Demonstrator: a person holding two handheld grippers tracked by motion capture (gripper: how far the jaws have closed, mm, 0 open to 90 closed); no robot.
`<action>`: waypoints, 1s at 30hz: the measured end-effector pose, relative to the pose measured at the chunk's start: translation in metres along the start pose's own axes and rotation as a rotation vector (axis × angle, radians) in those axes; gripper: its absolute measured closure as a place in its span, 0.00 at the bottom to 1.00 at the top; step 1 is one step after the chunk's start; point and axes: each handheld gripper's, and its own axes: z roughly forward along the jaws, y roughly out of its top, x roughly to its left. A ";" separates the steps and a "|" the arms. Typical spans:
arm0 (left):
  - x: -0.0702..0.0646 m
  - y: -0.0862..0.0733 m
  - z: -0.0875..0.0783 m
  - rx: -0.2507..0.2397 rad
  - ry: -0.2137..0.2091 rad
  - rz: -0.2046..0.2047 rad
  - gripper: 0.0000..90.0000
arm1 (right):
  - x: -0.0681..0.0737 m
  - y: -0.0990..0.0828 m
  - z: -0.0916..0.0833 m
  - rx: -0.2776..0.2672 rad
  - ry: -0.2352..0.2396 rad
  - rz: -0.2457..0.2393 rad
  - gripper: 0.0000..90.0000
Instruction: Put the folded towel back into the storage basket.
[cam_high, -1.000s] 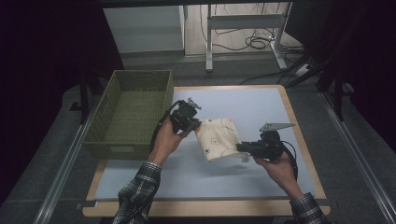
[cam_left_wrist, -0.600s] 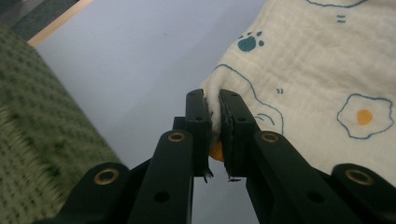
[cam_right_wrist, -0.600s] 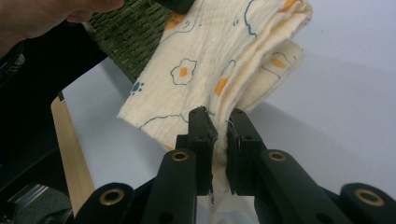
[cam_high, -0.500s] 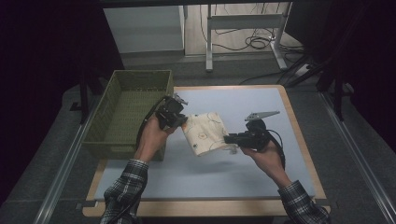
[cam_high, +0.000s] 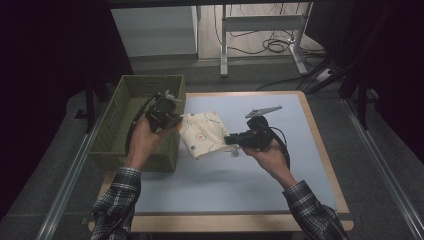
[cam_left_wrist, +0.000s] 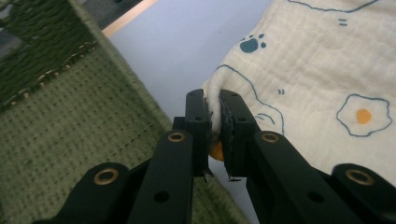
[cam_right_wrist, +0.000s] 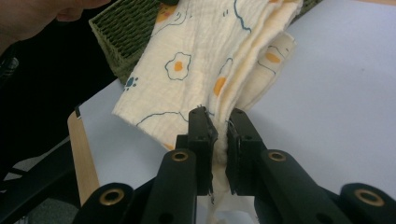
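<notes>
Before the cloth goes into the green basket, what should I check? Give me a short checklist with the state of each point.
1. Left gripper shut on the cloth: ok.
2. Right gripper shut on the cloth: ok.
3. Cloth lifted off the table: ok.
4. Basket beside the cloth, opening upward: ok.
5. Basket floor free for the cloth: cannot tell.

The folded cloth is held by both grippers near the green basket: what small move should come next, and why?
Probably carry the cloth a little further left, over the basket. Both the left gripper and the right gripper are shut on its edges, it hangs above the table, and most of it is outside the basket's rim, so releasing now would likely miss.
</notes>
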 end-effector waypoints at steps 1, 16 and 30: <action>0.003 -0.001 -0.002 0.001 0.007 -0.003 0.92 | 0.001 0.003 0.002 0.001 0.002 -0.001 0.90; 0.046 -0.015 -0.033 -0.022 0.086 -0.073 0.92 | 0.021 0.046 0.040 -0.001 0.025 -0.020 0.90; 0.087 -0.038 -0.048 -0.002 0.184 -0.142 0.92 | 0.047 0.075 0.094 -0.001 0.066 -0.024 0.90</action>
